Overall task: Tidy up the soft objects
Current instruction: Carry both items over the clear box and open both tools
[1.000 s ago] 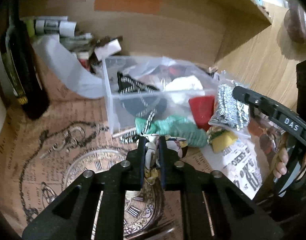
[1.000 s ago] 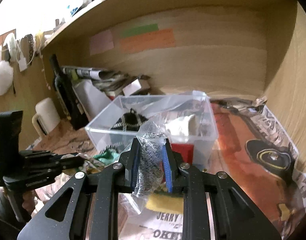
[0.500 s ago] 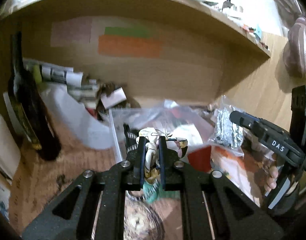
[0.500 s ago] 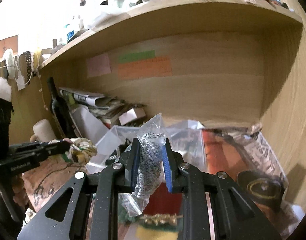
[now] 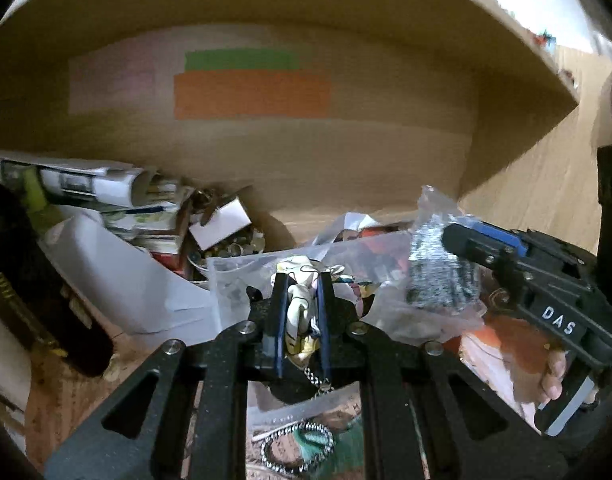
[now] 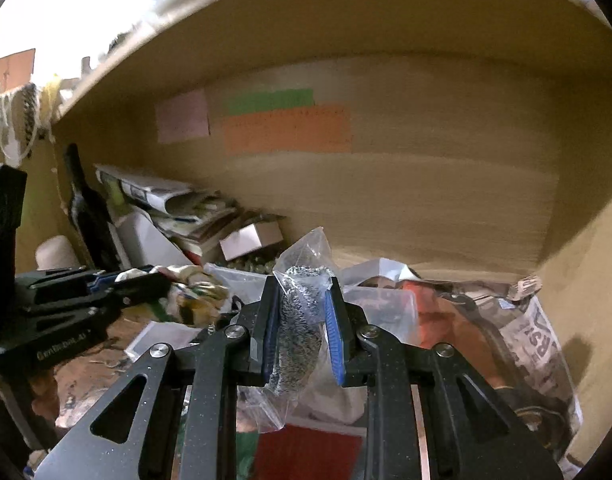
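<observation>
A: While both grippers hold something, what is closest?

B: Left gripper (image 5: 302, 312) pinches a printed cloth scrunchie (image 5: 300, 308), standing up tall between its fingers. Right gripper (image 6: 302, 332) squeezes a clear bag of silver scrubber (image 6: 300, 320), hanging long-ways down.

A: Where do they go?

B: I think into the clear plastic box (image 5: 242, 268), just ahead and below both. Left looks nearer.
</observation>
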{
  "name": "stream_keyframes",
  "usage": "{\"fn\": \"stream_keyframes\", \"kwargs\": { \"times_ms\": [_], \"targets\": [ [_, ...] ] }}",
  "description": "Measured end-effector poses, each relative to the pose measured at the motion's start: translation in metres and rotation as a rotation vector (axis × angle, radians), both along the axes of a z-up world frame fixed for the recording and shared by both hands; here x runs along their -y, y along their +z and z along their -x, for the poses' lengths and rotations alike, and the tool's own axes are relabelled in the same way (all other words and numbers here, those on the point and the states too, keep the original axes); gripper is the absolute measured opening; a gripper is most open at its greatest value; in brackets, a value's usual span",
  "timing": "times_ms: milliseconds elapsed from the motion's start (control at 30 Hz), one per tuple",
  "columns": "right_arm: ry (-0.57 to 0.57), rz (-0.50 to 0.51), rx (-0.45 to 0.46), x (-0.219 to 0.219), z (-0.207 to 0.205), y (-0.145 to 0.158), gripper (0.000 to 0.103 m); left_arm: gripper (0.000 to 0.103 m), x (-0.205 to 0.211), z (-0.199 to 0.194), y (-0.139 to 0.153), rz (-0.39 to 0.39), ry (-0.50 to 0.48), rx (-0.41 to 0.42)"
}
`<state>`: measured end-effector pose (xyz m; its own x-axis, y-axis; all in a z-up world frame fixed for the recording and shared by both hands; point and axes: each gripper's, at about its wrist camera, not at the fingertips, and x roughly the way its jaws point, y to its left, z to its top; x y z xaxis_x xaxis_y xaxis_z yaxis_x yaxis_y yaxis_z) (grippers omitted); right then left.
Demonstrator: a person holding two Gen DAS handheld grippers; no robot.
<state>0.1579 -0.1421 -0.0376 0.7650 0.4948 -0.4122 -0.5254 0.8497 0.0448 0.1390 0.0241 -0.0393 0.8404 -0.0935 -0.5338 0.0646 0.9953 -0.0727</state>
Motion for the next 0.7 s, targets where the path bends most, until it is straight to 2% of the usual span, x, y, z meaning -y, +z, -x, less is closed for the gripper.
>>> {"fn": "stream_keyframes", "kwargs": {
  "times_ms": [467,700],
  "targets": [
    [0.027,0.132,-0.159,-0.028,-0.040,-0.046,0.020,0.012,0.006,-0.056,-0.054,-0.043,-0.010,-0.181],
    [0.032,0.164,-0.199,-0.030,-0.044,-0.055,0.020,0.038,0.007,-0.057,-0.061,-0.044,-0.014,-0.197]
  ]
}}
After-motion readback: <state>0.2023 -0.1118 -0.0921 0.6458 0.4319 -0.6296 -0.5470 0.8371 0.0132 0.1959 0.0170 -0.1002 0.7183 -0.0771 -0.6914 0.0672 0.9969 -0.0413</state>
